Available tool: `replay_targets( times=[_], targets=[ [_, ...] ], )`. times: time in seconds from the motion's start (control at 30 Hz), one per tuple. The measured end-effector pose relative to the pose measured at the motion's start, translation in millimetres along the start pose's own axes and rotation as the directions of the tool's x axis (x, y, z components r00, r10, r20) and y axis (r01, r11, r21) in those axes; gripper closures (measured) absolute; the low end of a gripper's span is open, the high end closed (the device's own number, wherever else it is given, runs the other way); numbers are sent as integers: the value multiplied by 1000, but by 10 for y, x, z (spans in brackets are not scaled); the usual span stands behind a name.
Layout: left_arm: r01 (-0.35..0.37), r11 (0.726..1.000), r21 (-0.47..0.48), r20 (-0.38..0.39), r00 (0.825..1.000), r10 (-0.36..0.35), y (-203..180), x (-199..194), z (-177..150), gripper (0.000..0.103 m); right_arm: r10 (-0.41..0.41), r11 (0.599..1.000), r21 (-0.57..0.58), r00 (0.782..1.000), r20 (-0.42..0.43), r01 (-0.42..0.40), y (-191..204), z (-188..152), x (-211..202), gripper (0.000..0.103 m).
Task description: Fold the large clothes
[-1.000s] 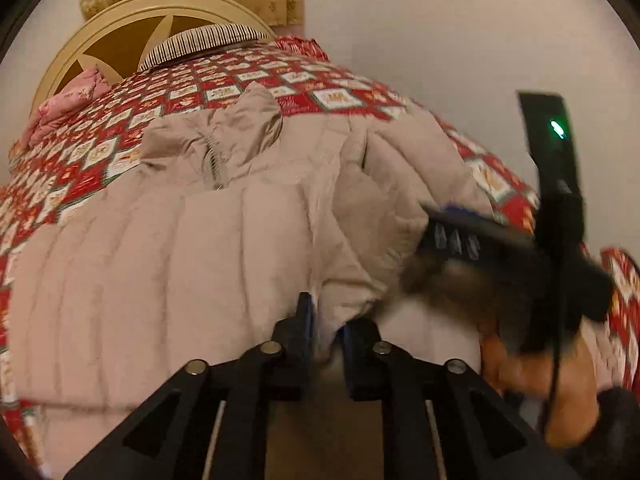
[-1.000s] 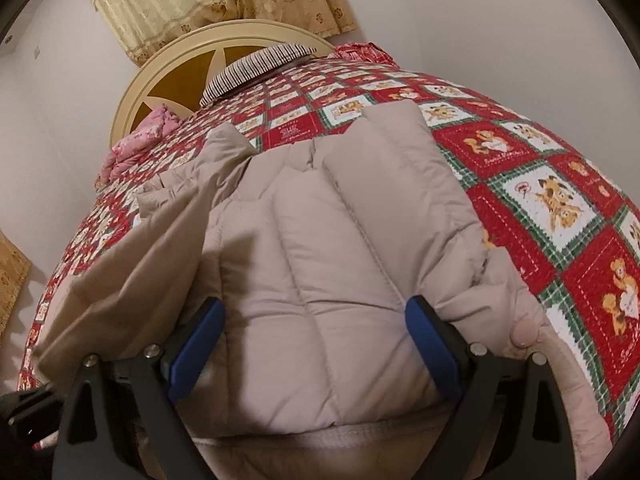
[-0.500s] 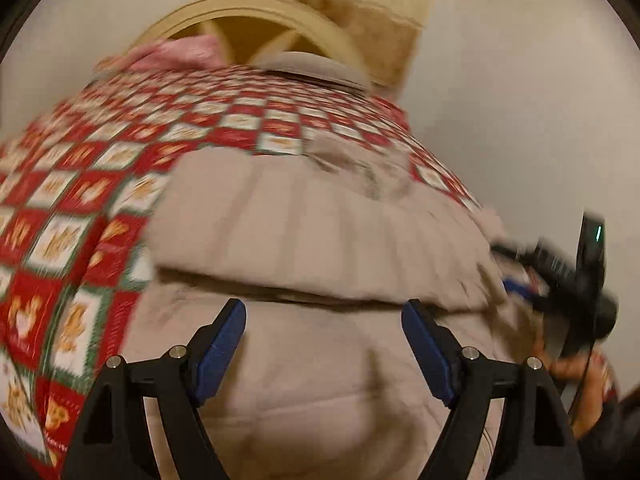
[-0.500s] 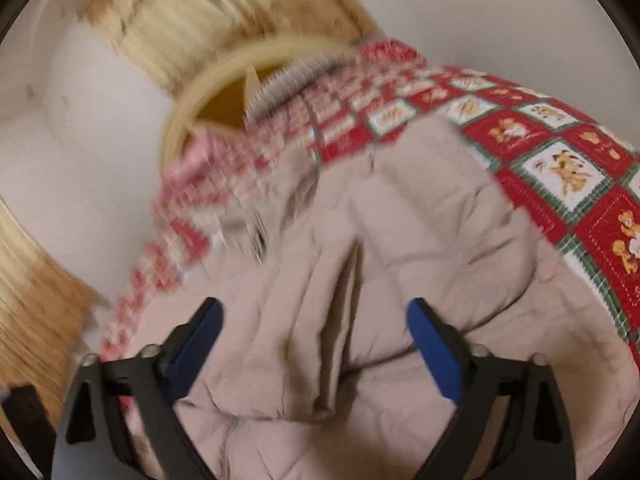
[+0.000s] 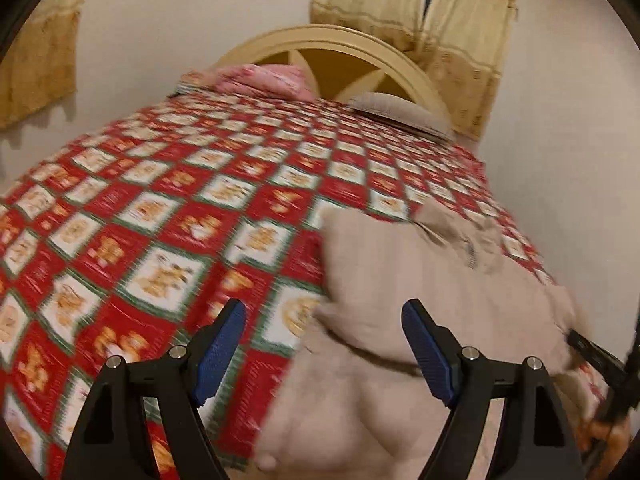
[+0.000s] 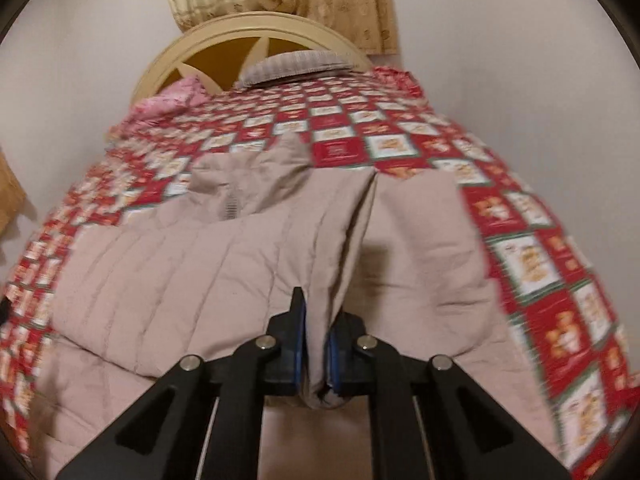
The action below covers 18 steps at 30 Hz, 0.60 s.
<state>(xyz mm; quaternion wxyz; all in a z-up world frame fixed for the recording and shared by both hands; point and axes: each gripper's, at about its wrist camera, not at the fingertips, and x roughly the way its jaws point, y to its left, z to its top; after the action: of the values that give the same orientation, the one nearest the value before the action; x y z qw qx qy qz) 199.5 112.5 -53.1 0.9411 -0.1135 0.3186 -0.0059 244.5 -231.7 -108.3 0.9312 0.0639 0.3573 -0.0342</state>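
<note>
Two grippers in view: right gripper [image 6: 316, 354] clamped on a fold of the beige quilted puffer jacket [image 6: 224, 264]; left gripper [image 5: 324, 356] spread apart, empty, jacket's edge just ahead, lying on the red checked bedspread [image 5: 160, 200].

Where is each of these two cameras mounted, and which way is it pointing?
Left wrist: rides the left claw, facing the headboard across the quilt; open fingers, the right claw at the edge.
Right wrist: rides the right claw, facing the headboard; fingers pinch a fold of the beige coat.
Shared: coat, quilt, headboard, striped pillow.
</note>
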Motion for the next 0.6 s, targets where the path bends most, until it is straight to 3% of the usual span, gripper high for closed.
replay_targets(
  times=[0.07, 0.13, 0.3, 0.4, 0.47, 0.53, 0.6],
  targets=[
    [-38, 999, 8, 9, 999, 38, -56, 66, 78, 22, -37, 999, -15, 999, -28, 36, -83, -61, 99, 90],
    [-42, 999, 14, 5, 999, 41, -180, 166, 141, 22, -2, 1000, 20, 997, -83, 4, -173, -185, 308, 85],
    [-111, 987, 118, 17, 994, 110, -638, 615, 211, 22, -12, 1000, -5, 996, -88, 11, -119, -264, 420, 81],
    [-196, 975, 101, -90, 975, 205, -569, 1052, 29, 22, -1, 1000, 7, 996, -94, 2, -162, -275, 423, 81],
    [-164, 986, 28, -186, 968, 167, -362, 1305, -197, 21, 24, 999, 33, 995, -100, -21, -204, -286, 417, 81],
    [-105, 993, -61, -195, 977, 91, -207, 1315, -242, 21, 58, 997, 54, 992, -113, -52, -255, -273, 422, 79],
    [-90, 992, -84, -186, 980, 73, -162, 1281, -227, 21, 91, 994, 65, 987, -130, -83, -302, -240, 421, 78]
  ],
)
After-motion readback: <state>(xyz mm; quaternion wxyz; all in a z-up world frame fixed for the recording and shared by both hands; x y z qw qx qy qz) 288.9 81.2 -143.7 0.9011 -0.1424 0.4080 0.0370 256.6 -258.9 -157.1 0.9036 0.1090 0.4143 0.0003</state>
